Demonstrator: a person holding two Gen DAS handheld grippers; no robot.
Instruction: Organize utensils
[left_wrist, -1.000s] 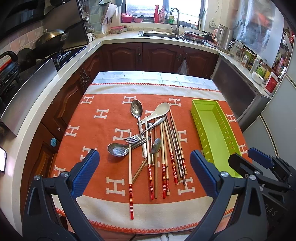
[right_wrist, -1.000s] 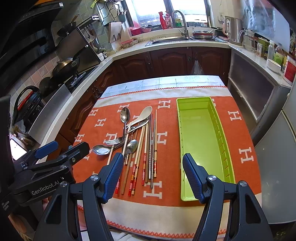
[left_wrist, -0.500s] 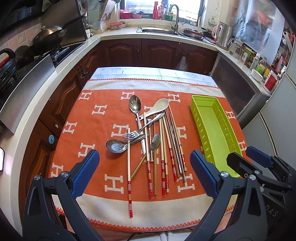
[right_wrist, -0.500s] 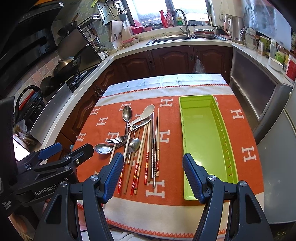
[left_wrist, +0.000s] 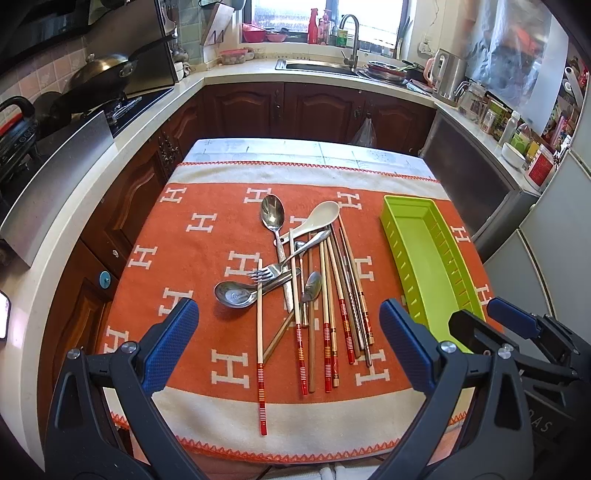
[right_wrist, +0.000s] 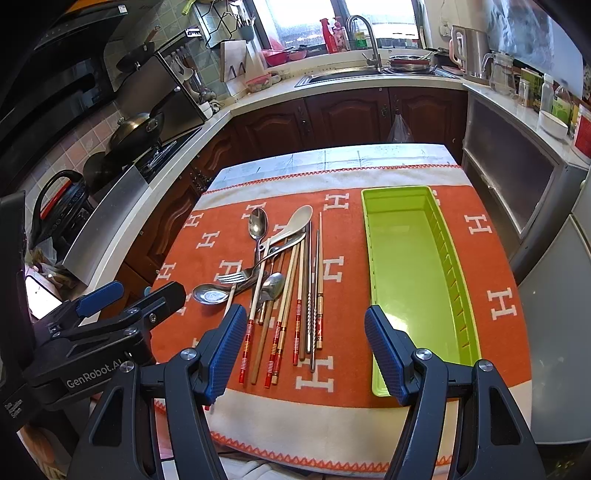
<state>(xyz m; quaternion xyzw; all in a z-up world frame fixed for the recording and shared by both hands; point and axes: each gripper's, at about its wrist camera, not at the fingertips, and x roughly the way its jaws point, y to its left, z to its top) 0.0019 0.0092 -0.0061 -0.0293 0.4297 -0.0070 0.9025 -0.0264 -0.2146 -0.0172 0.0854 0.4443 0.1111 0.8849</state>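
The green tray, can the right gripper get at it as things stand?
Probably yes. The green tray lies empty just ahead of the open right gripper, with nothing between them; the chopsticks lie off to its left.

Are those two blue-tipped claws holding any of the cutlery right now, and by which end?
No. The left gripper and right gripper both stand open and empty above the pile of utensils.

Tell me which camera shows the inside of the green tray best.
The right wrist view: the green tray lies almost straight ahead, its empty floor open to sight. In the left wrist view the green tray sits off to the side, its near end hidden behind the right gripper.
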